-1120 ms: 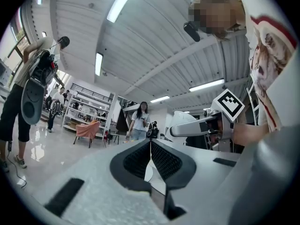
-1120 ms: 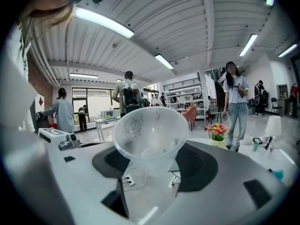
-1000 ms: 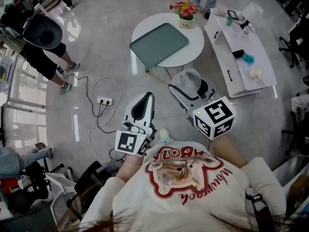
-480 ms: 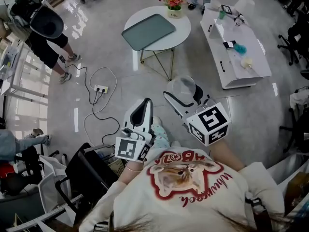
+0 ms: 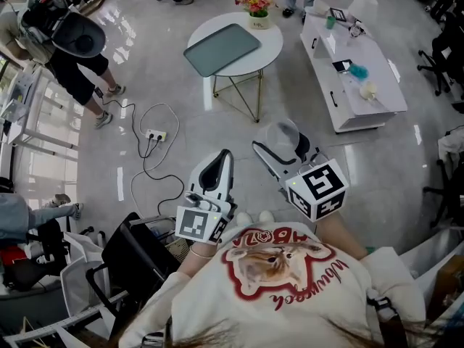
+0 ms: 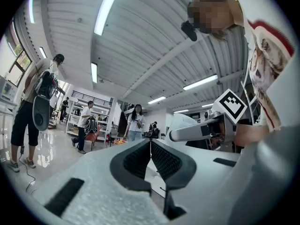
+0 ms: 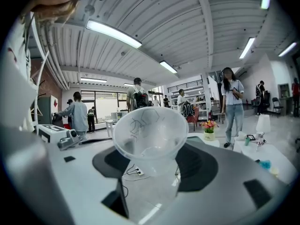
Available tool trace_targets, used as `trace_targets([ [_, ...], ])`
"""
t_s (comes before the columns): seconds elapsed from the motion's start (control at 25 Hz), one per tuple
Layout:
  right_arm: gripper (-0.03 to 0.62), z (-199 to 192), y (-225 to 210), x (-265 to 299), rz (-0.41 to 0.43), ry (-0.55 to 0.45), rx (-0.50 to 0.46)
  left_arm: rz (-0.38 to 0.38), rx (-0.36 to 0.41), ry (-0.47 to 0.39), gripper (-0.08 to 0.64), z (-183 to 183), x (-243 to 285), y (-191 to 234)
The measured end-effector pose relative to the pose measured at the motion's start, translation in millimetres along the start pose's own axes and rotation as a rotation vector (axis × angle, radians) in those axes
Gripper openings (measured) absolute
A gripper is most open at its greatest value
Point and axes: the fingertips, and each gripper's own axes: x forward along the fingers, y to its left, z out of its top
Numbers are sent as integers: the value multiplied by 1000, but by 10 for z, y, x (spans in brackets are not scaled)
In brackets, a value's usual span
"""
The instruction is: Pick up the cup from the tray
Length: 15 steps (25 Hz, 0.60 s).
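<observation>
The round white counter bears a grey-green tray and a pot of flowers, while a power strip lies on the glossy floor.

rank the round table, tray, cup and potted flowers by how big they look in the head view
1. round white table
2. grey-green tray
3. clear plastic cup and potted flowers: these look about alike, and the cup is much nearer the camera, so I won't rank them.
</observation>
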Motion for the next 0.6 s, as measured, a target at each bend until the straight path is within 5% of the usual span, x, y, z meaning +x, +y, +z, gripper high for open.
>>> trace_targets([
  [0.6,298,183,-11,154,-86,-47,-16,22,2,8,15,48,-148,360],
])
